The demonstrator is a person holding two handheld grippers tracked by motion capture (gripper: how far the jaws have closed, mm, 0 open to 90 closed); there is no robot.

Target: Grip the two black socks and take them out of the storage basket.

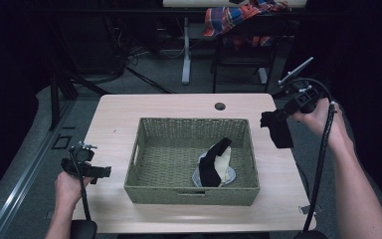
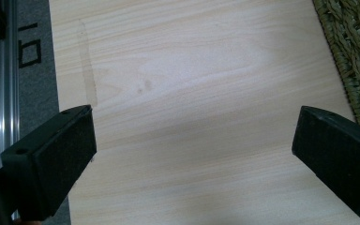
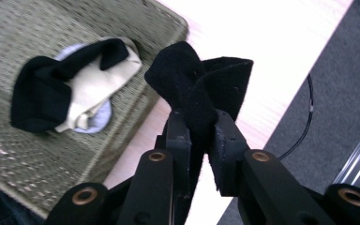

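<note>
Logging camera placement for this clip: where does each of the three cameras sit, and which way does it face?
High view: above the person's side, looking forward and down on the table and wicker basket; both forearms, left gripper, right gripper.
Left gripper view: rides the left gripper, facing bare tabletop; its spread fingers.
Right gripper view: rides the right gripper, facing the basket; fingers shut on a black sock.
Shared: the right gripper view and high view both show the socks in the basket.
</note>
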